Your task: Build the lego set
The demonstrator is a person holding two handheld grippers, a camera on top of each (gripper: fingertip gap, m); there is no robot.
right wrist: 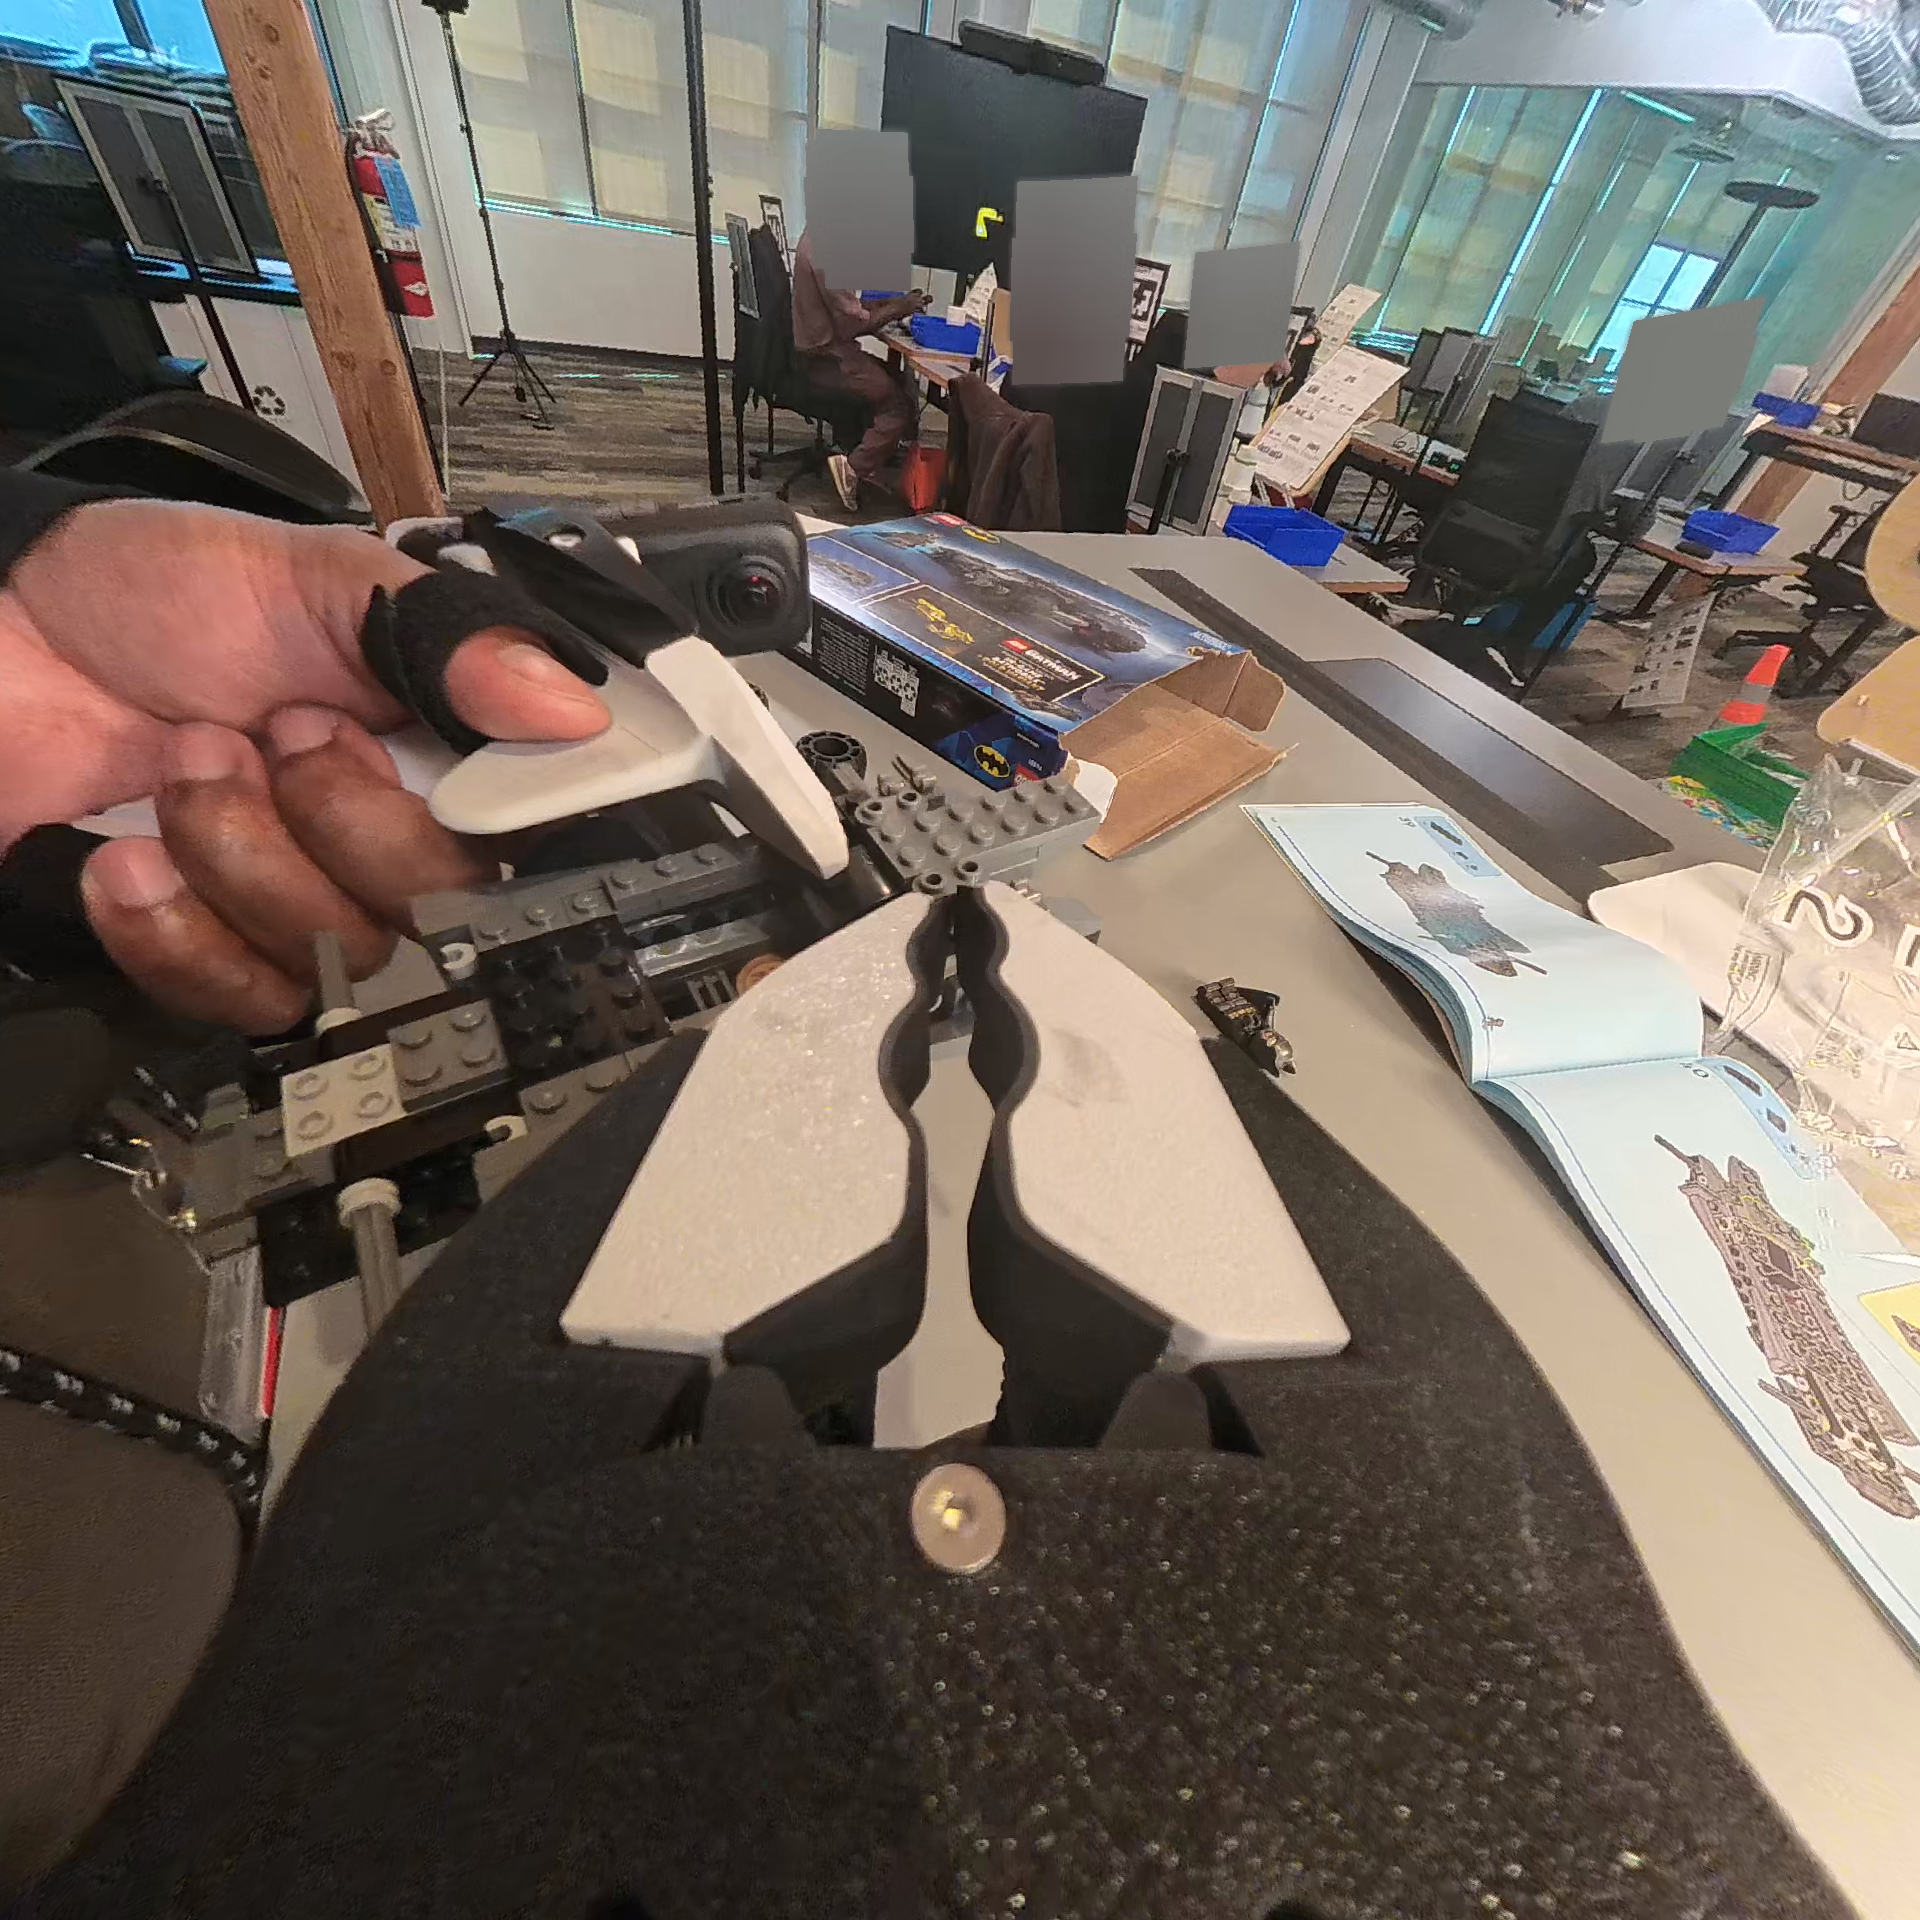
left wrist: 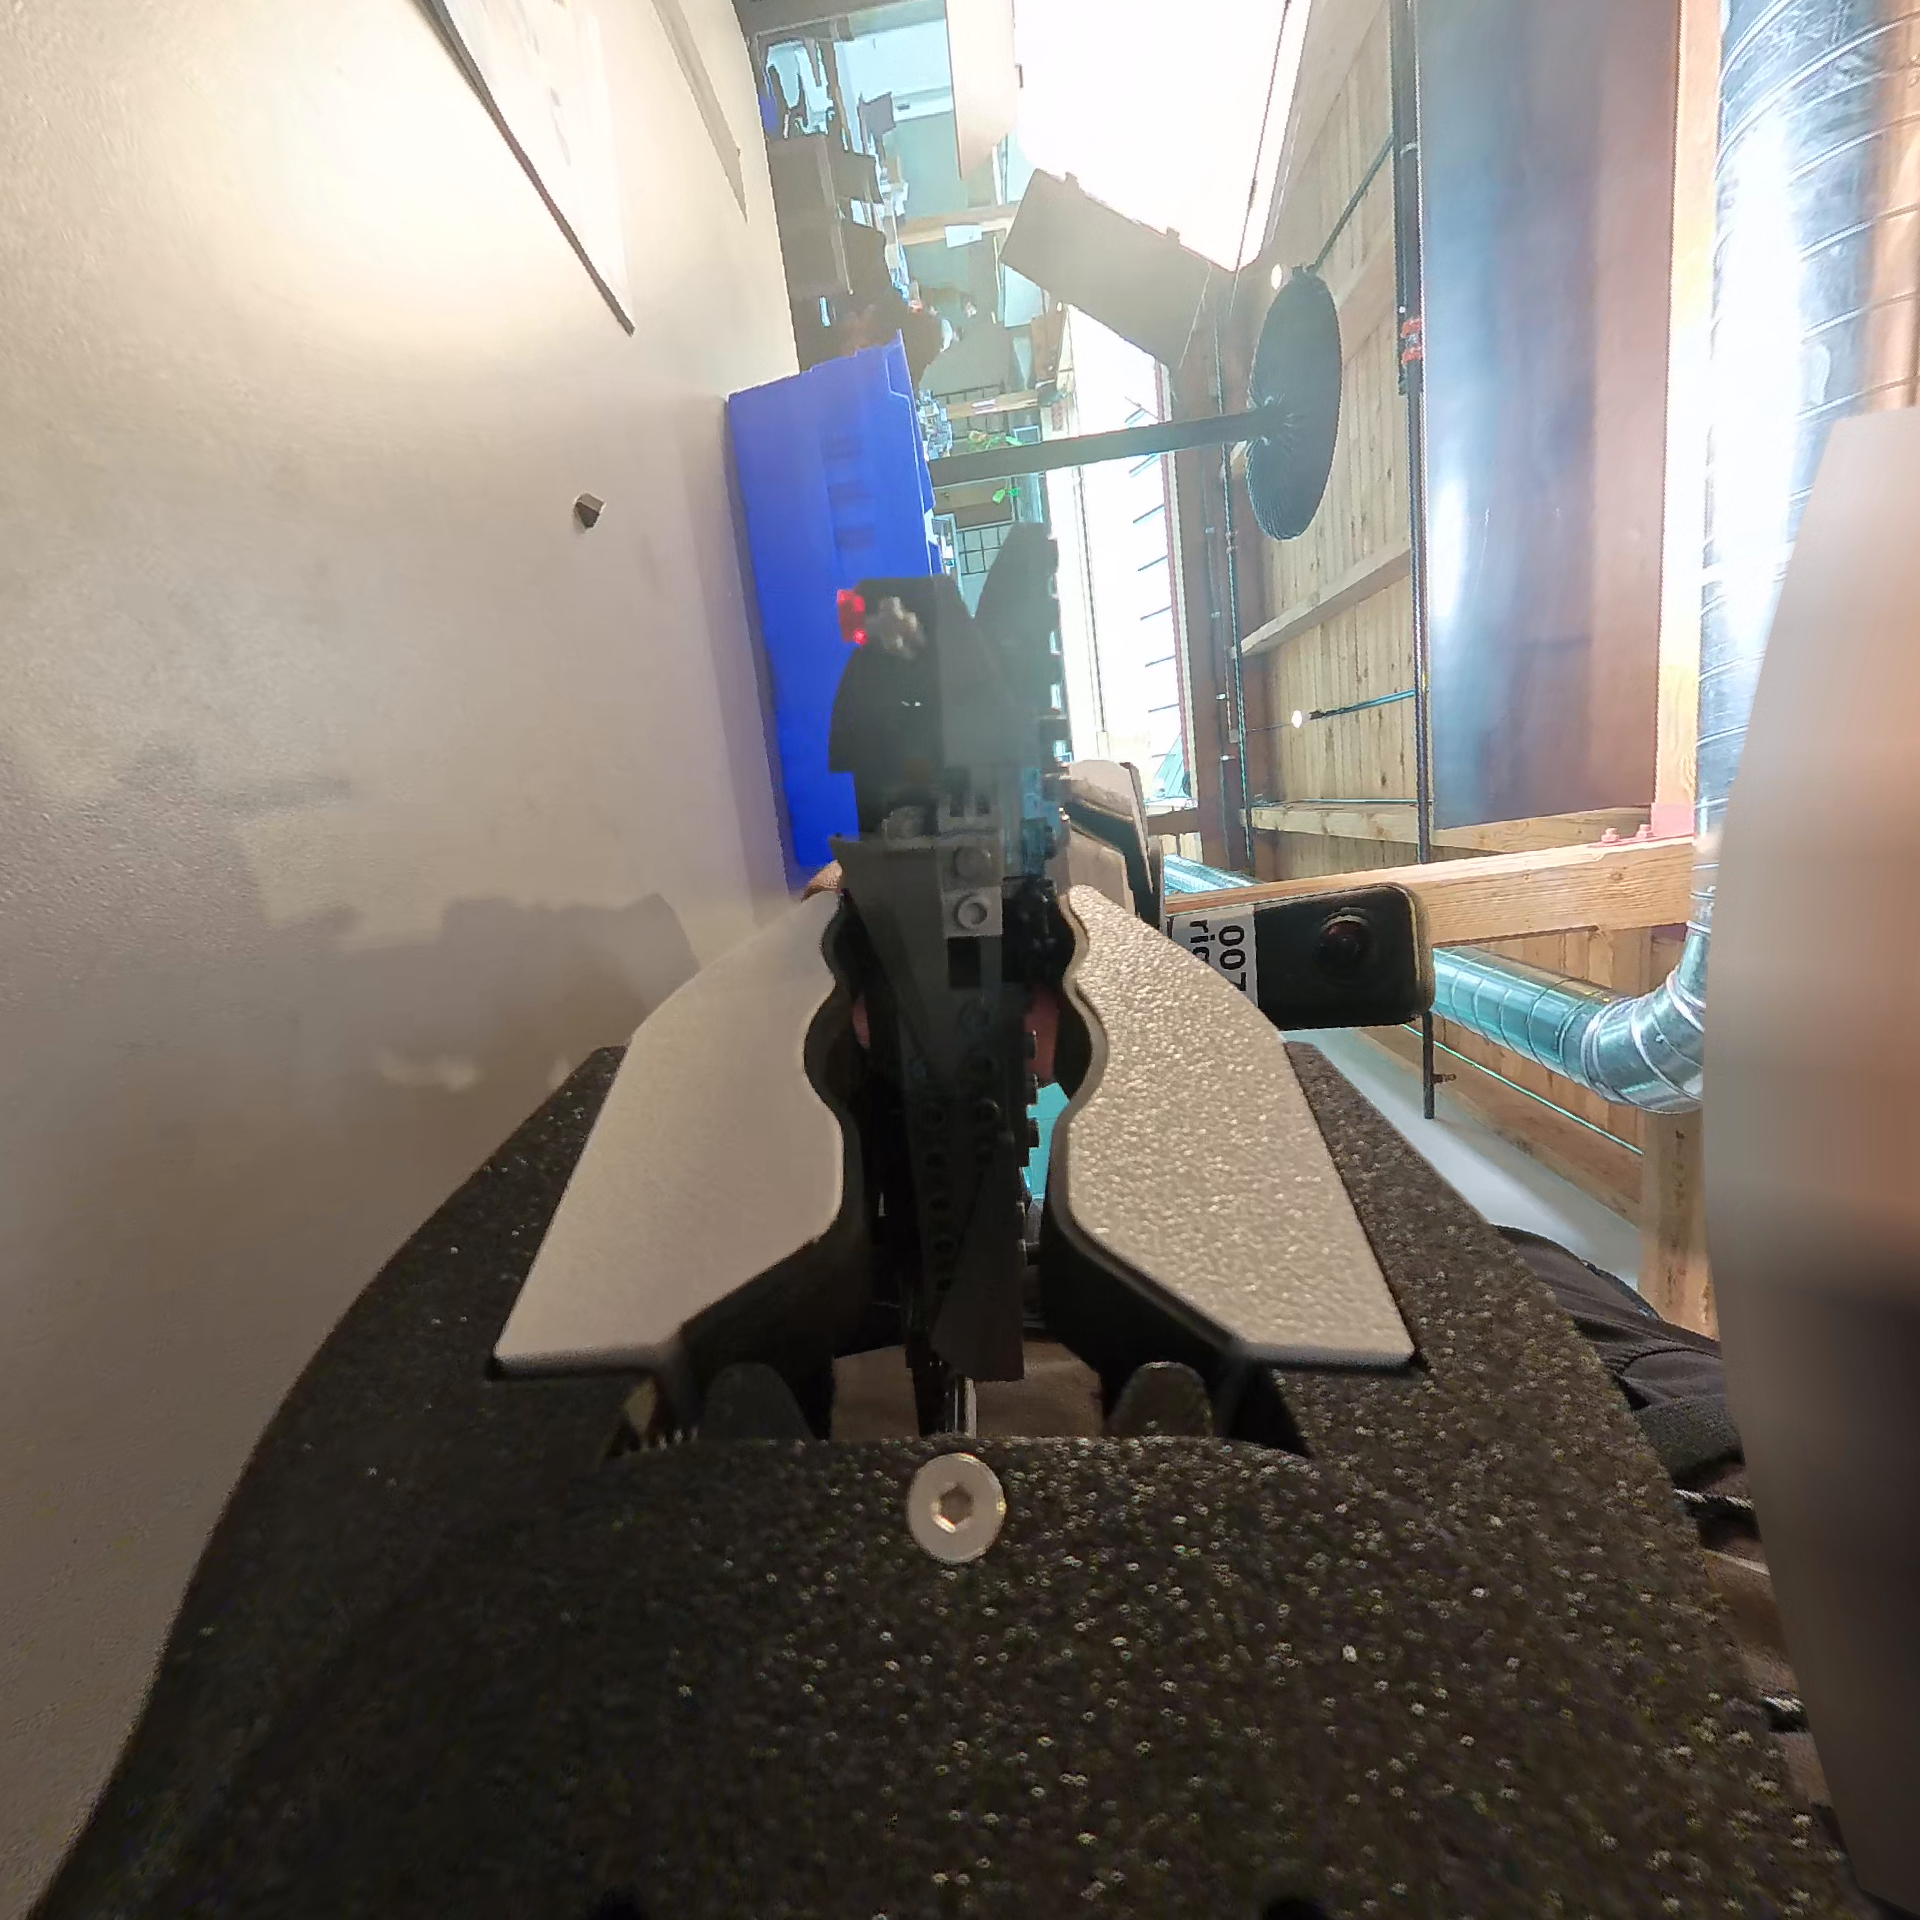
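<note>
— The brick model (right wrist: 540, 987), where is it?
— Clamped in my left gripper (left wrist: 951, 935), held up off the grey table (right wrist: 1299, 935), left of the open instruction booklet (right wrist: 1558, 997). Both grey fingers (left wrist: 1174, 1039) press on its dark body; it sticks out well past the tips.
— And your right gripper (right wrist: 954, 909)?
— Jaws narrowed almost together, tips at the near edge of the model's studded grey plate (right wrist: 977, 821). Whether they pinch a small piece, I cannot tell.
— What worries you?
— In my judgement, a push on that plate could twist the long model in the left grip, or pop bricks loose. The small dark piece (right wrist: 1247, 1023) between model and booklet could get knocked.
</note>
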